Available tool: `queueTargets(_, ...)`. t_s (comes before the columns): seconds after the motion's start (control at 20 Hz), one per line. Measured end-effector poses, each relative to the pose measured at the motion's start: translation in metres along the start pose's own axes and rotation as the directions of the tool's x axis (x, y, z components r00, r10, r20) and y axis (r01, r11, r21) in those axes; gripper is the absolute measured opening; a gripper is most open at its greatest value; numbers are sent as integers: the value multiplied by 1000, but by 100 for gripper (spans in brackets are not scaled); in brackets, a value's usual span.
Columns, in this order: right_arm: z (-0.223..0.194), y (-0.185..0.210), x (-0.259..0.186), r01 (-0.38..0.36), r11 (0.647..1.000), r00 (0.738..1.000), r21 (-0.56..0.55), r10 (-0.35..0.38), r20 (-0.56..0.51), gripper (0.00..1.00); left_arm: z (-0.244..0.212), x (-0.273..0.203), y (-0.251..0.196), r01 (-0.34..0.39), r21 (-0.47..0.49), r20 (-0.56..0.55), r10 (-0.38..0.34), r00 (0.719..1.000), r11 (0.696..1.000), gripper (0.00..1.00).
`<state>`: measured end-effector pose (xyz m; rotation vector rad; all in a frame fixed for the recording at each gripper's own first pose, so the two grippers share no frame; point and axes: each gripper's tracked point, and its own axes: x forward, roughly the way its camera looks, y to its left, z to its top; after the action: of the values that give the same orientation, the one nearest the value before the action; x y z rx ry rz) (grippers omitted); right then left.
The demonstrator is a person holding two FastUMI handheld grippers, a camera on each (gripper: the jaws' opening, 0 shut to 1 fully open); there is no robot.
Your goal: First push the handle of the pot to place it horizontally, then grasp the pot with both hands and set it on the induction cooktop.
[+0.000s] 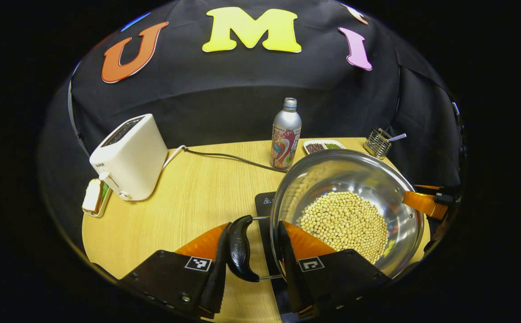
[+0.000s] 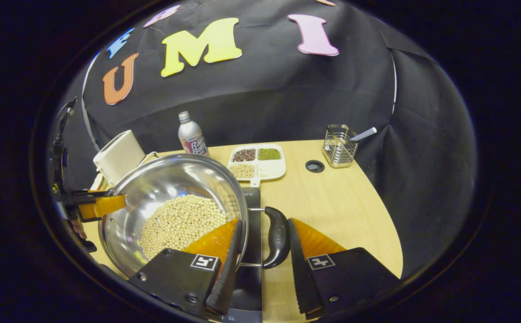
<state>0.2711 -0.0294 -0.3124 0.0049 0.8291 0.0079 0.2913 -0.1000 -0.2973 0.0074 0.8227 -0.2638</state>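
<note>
Now we hold both grippers' fingers (image 1: 218, 264) clamped on the black curved handles (image 1: 240, 249) of the shiny steel pot (image 1: 368, 179); we should lower it level onto the black induction cooktop (image 2: 252, 197).

Behind the pot (image 2: 171, 197) stand a bottle (image 2: 191, 134), toaster (image 2: 118, 156) and tray (image 2: 258, 161); right of it the table (image 2: 345, 211) lies bare.

We find no wording that reads with confidence.

- Left gripper view: a small warning triangle (image 1: 267, 200) is printed on the induction cooktop (image 1: 263, 213) corner, at 12 o'clock from the left gripper (image 1: 256, 226).
- Toaster (image 1: 130, 157), at 9 o'clock: brand print too small.
- Embossed mark on the handle (image 1: 241, 246) of the pot (image 1: 354, 175): illegible.
- Square black-and-white code tags (image 1: 198, 263) sit on the left gripper and the right gripper (image 2: 265, 221).
</note>
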Motion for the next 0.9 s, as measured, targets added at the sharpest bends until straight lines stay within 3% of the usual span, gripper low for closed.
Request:
queueTargets(0.1, 3, -2, 1, 11, 999, 1000, -41, -10, 26, 56, 1, 2, 0, 38, -48, 29, -37, 999, 998, 55)
queueTargets(0.4, 2, -2, 1, 2, 1000, 998, -19, 0, 62, 62, 3, 1, -2, 44, -38, 53, -42, 998, 998, 55)
queueTargets(0.65, 3, -3, 0, 7, 1000, 997, 4, -8, 75, 64, 6, 1, -1, 51, -35, 79, -48, 996, 998, 59)
queueTargets(0.8, 4, -4, -4, 6, 999, 995, 33, -9, 96, 64, 7, -3, -1, 79, -90, 108, -69, 992, 993, 62)
queueTargets(0.9, 8, -5, -7, 0, 999, 992, 36, -4, 125, 68, 9, -9, 1, 85, -103, 127, -72, 989, 991, 69)
